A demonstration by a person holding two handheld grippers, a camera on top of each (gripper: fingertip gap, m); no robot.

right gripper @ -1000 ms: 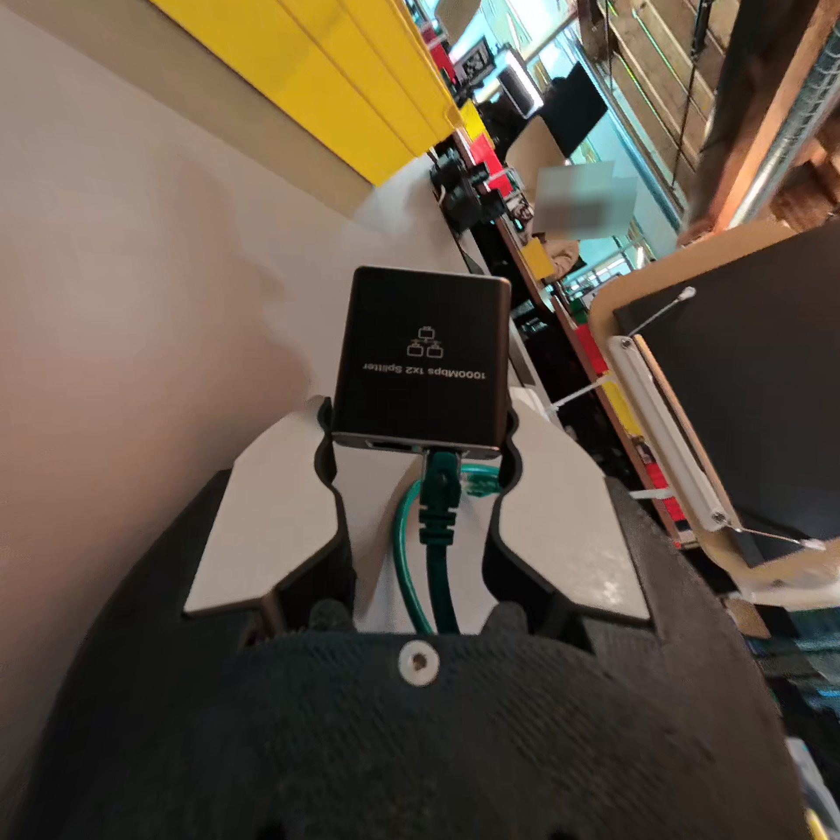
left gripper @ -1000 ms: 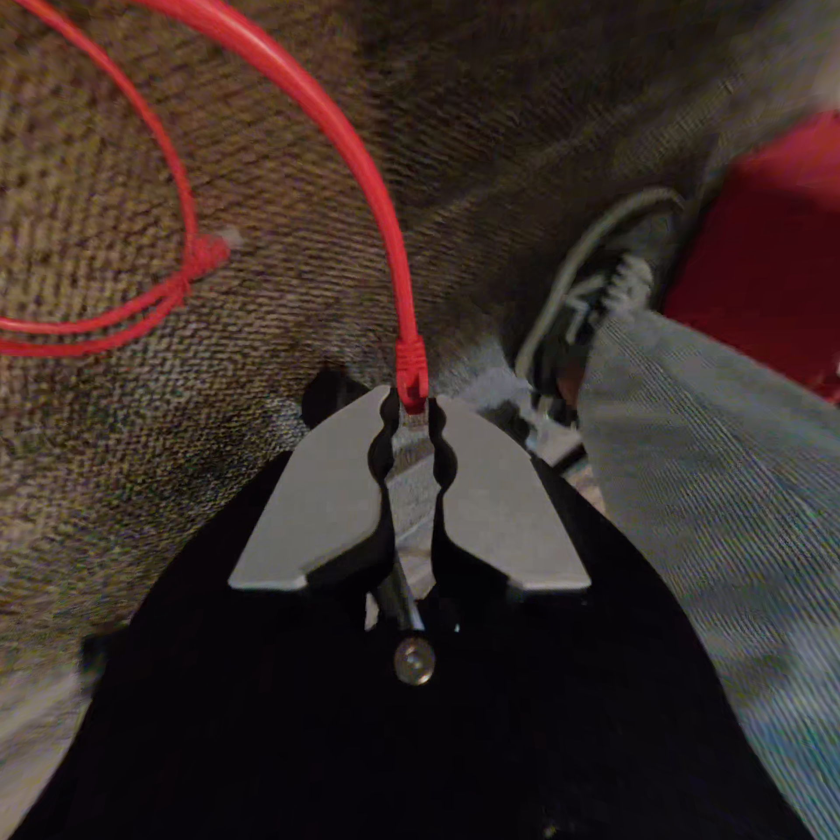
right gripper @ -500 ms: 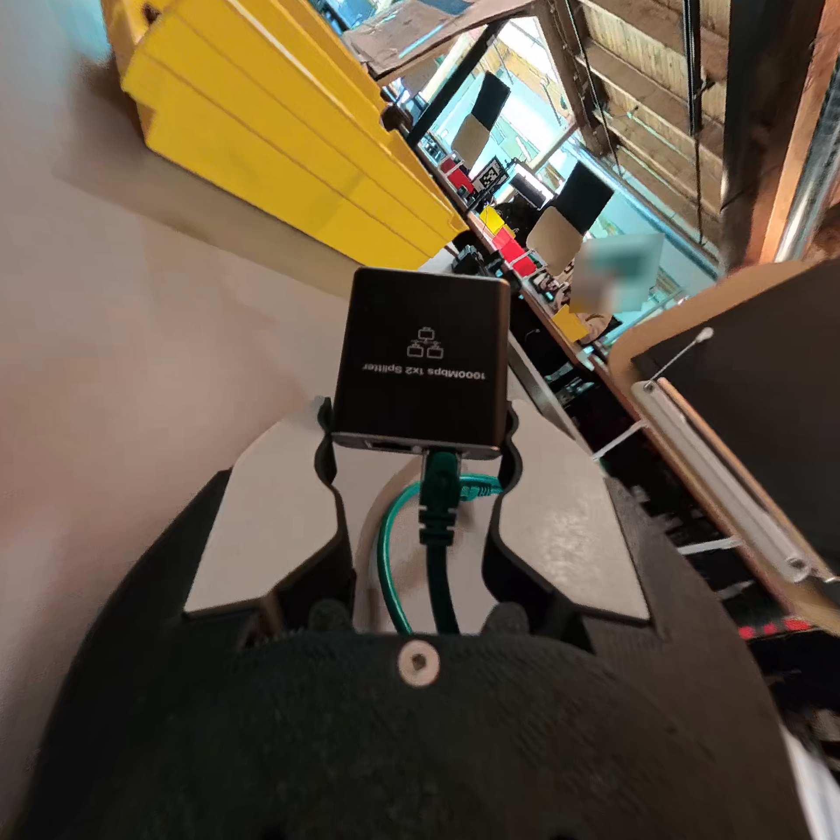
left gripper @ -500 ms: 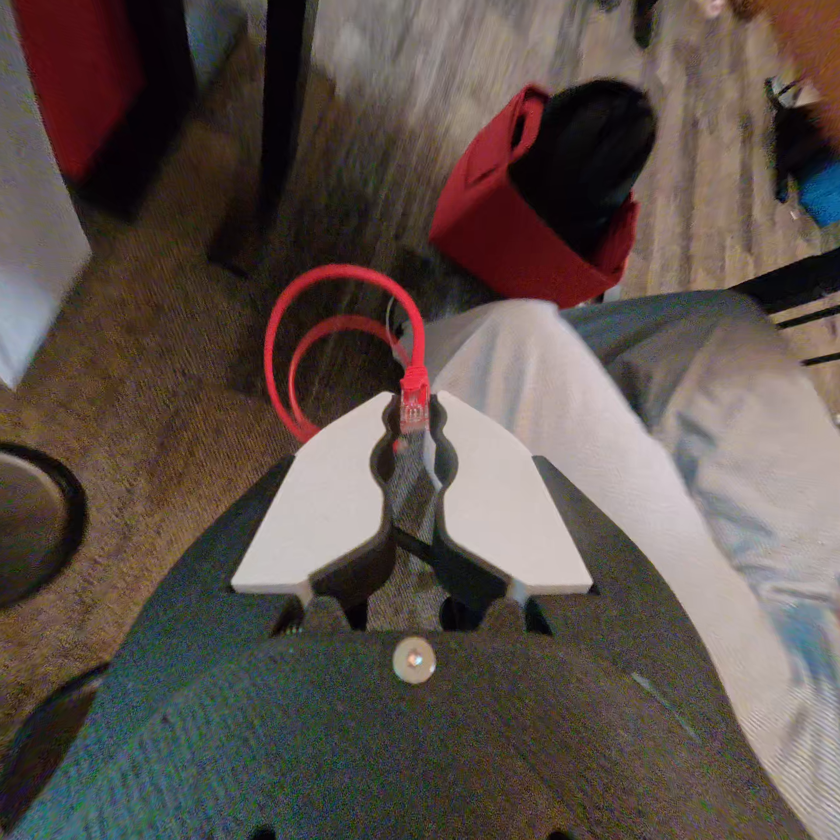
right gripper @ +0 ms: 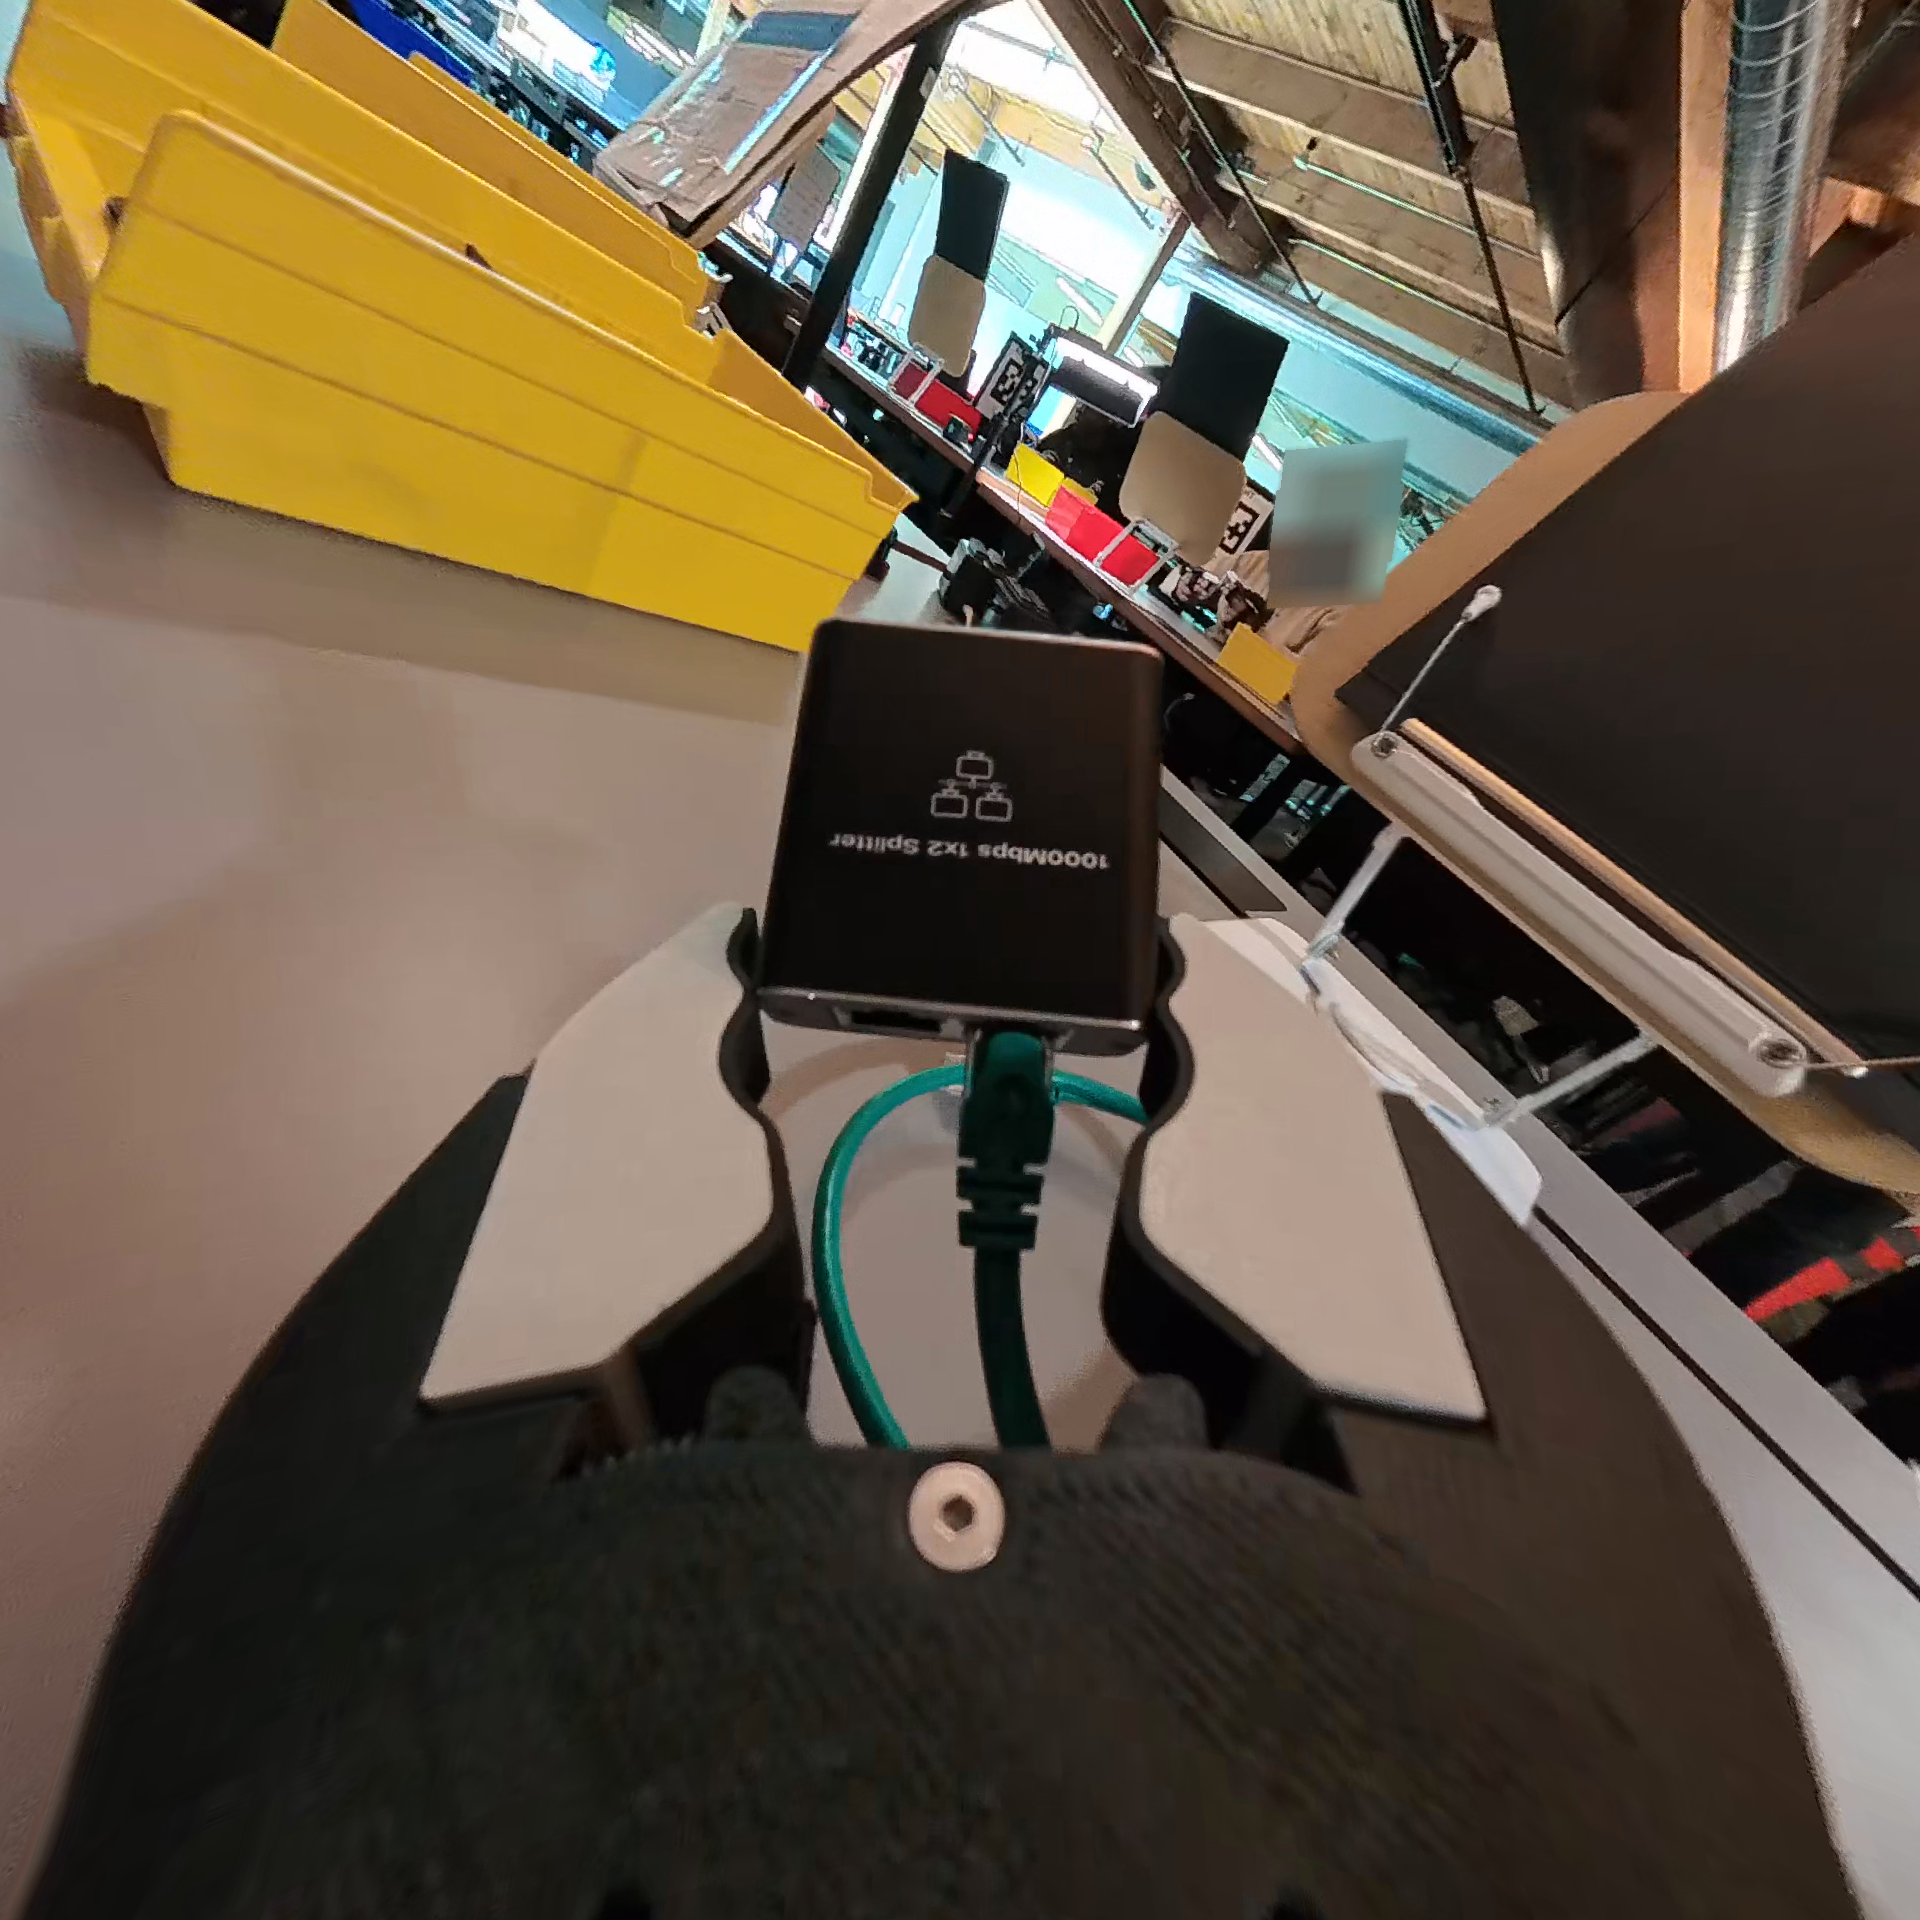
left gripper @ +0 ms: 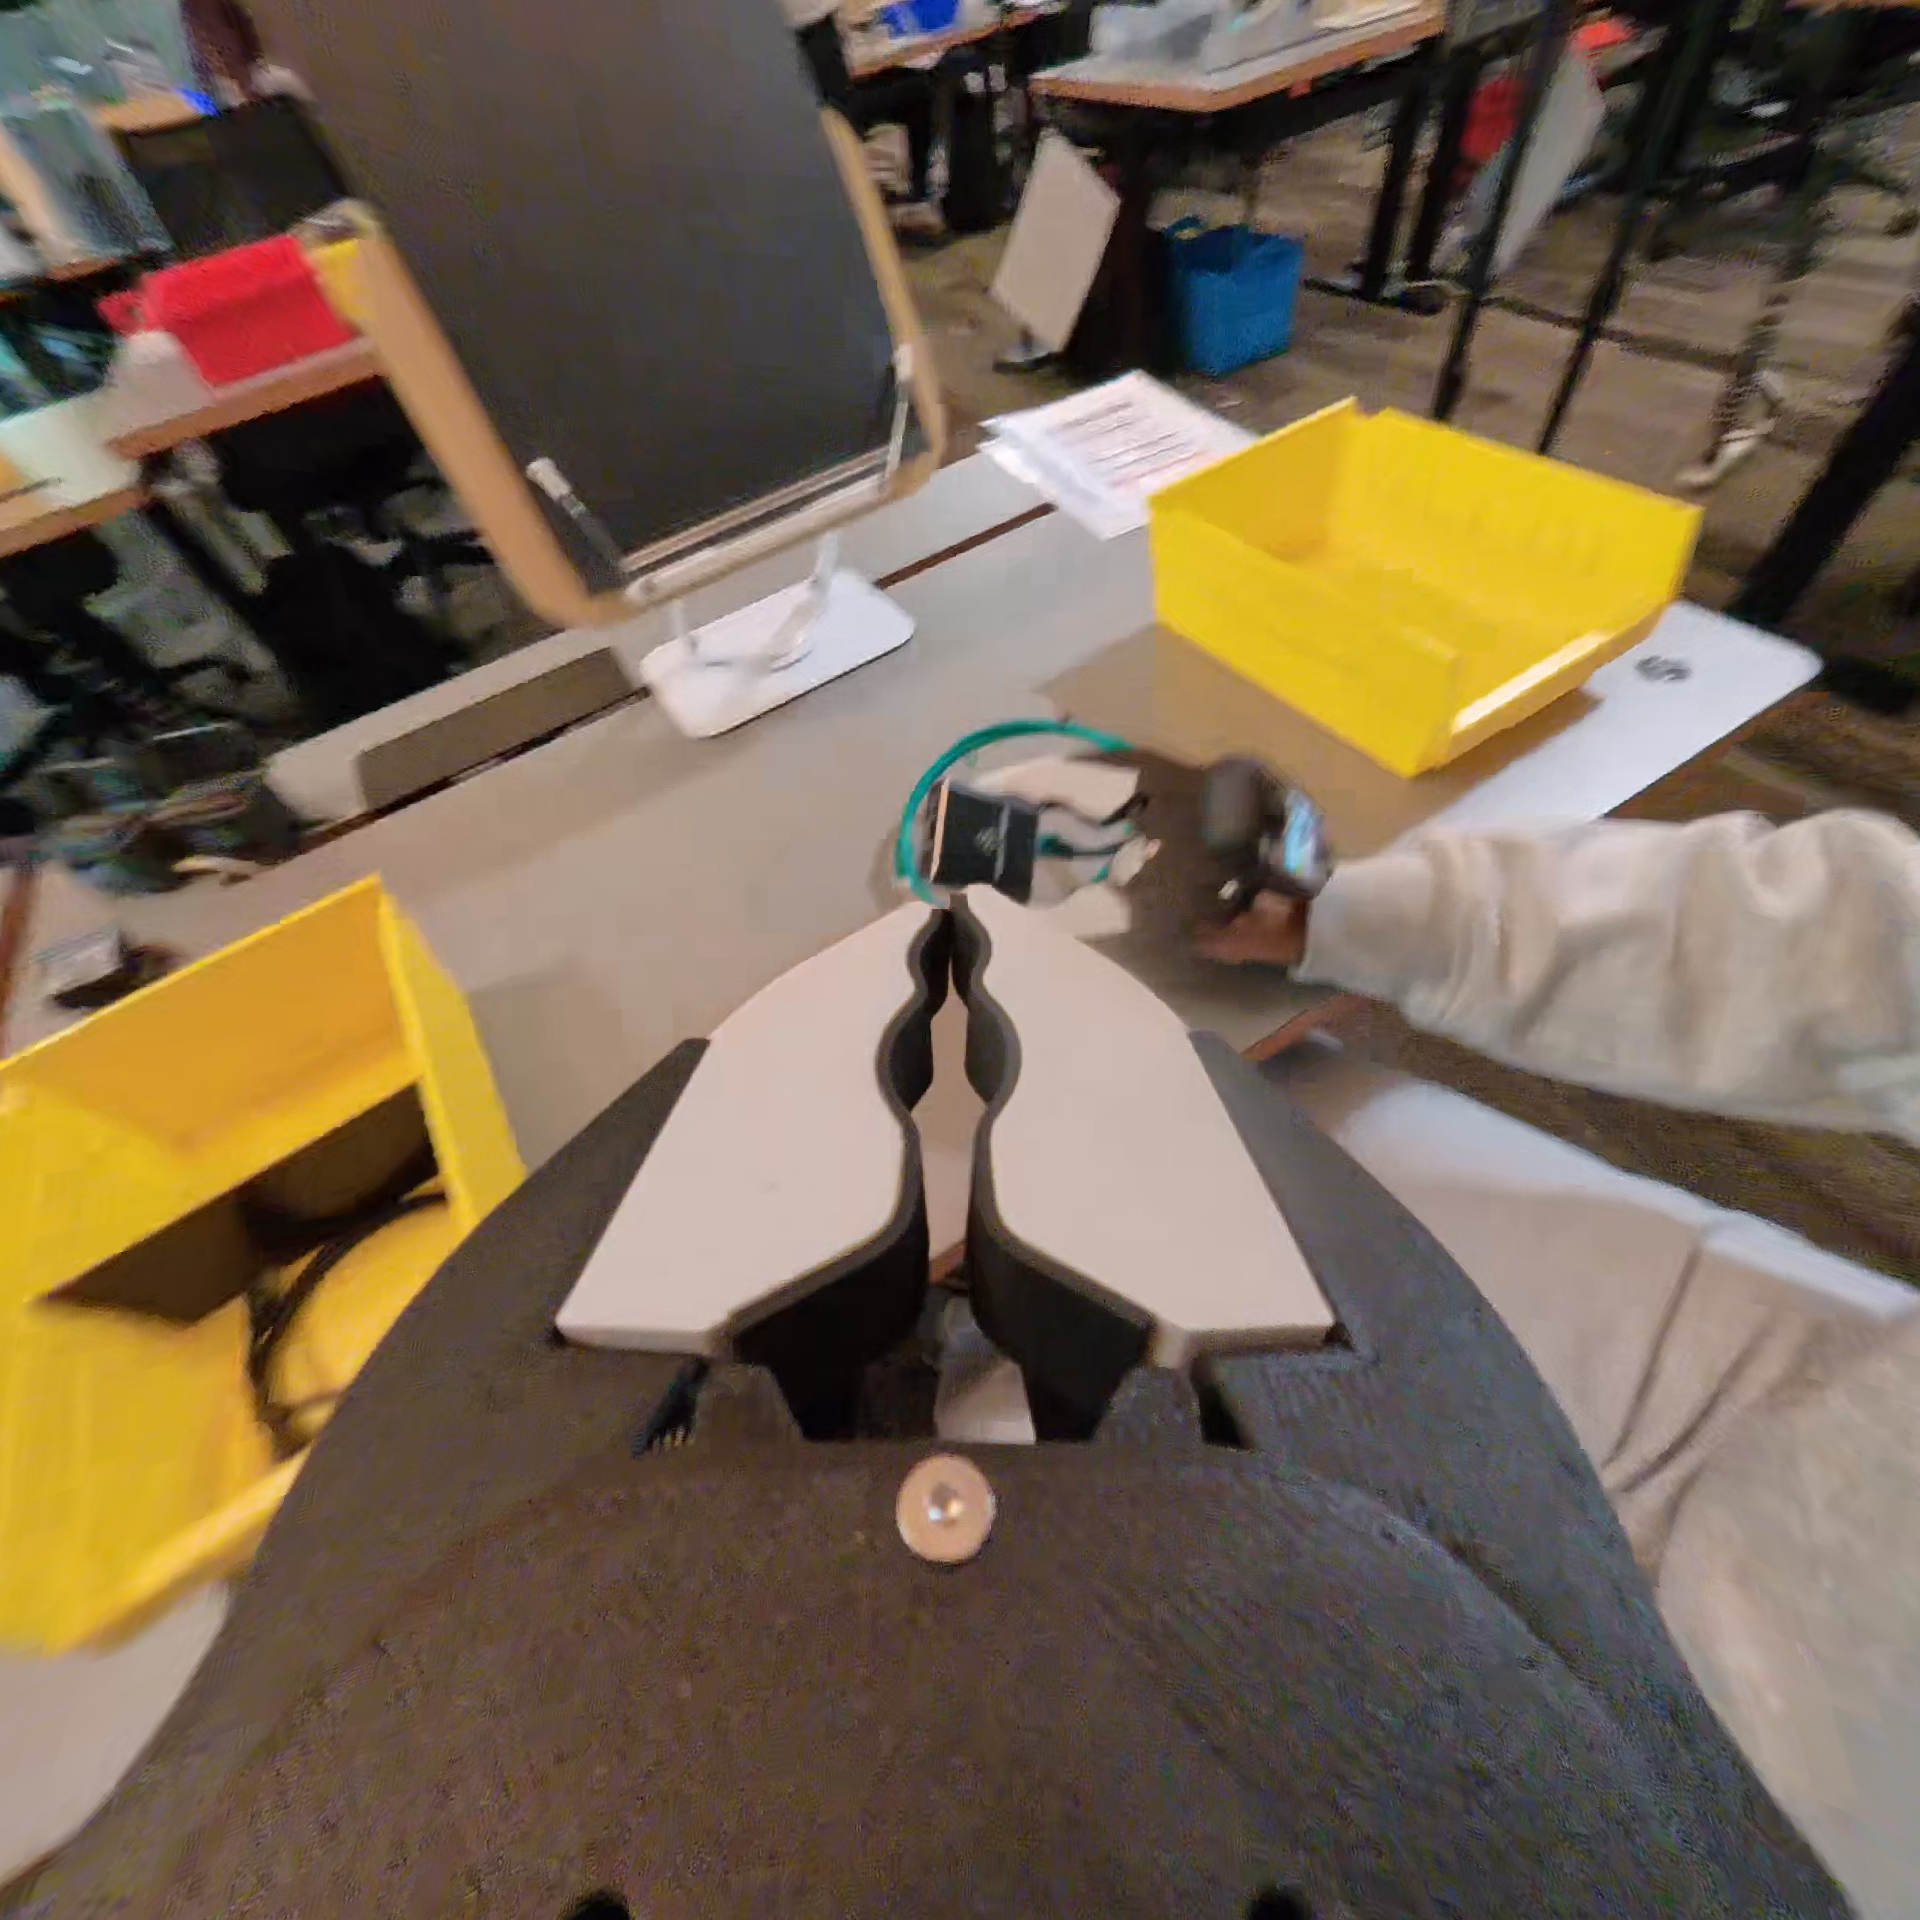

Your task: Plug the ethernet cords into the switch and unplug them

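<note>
Right wrist view shows the right gripper [right gripper: 956, 966] clamped on the black switch [right gripper: 961, 821] at frame centre, a green cord [right gripper: 1000, 1153] plugged into one port. In the left wrist view, the left gripper [left gripper: 951, 914] is pressed together, nothing visible between its fingers. Risk: tugging the cord could pivot the switch in that narrow grip.

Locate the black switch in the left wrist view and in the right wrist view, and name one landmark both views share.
Left wrist view: the black switch sits just above centre, small, past this gripper's closed jaws, with the green cord looping behind it.
Right wrist view: the black switch is at centre, large, clamped between the jaws.
Shared landmark: the tan-framed black board on its stand.
</note>
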